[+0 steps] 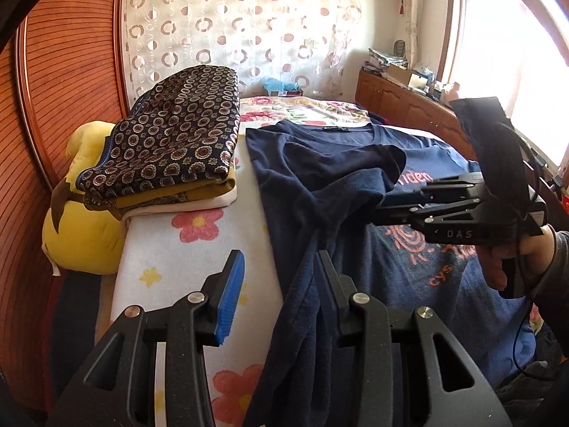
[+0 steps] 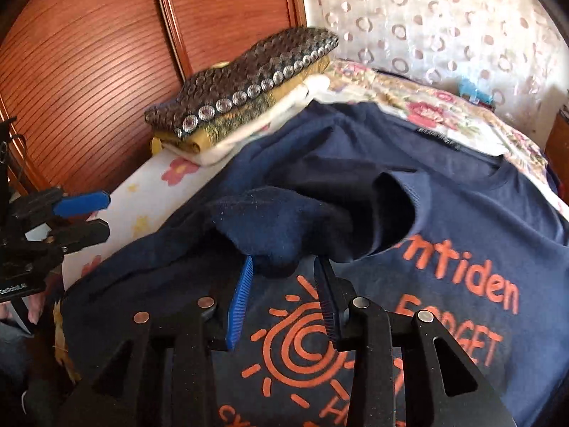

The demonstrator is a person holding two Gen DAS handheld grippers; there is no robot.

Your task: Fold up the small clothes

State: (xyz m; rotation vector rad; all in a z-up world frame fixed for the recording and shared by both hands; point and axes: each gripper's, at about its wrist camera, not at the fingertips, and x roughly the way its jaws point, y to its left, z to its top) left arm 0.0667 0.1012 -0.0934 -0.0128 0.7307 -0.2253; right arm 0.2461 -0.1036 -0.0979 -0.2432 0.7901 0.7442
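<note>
A navy T-shirt (image 2: pixel 444 220) with orange print lies face up on the flowered bedsheet (image 1: pixel 185 259), its collar toward twelve o'clock in both wrist views and its left side folded inward over the chest, so the sleeve (image 2: pixel 387 210) drapes across the front. In the right wrist view the right gripper (image 2: pixel 284 270) sits at six o'clock, directly beneath a bunched lump of that folded fabric; the blue pads (image 2: pixel 240 306) stand apart with a gap between them, and the lump rests just at their tips, though I cannot tell whether either pad actually touches it. The sun print lies under the fingers. In the left wrist view the left gripper (image 1: pixel 281 267) is at six o'clock with its jaws apart, one blue pad over the bare sheet, the other finger just beside the shirt's folded edge, which runs down toward five o'clock; nothing is clamped. A hand (image 1: pixel 515 263) holds the right gripper at three o'clock there. A stack of folded clothes (image 1: pixel 170 142) rests at ten o'clock, beside a yellow plush toy (image 1: pixel 81 213).
</note>
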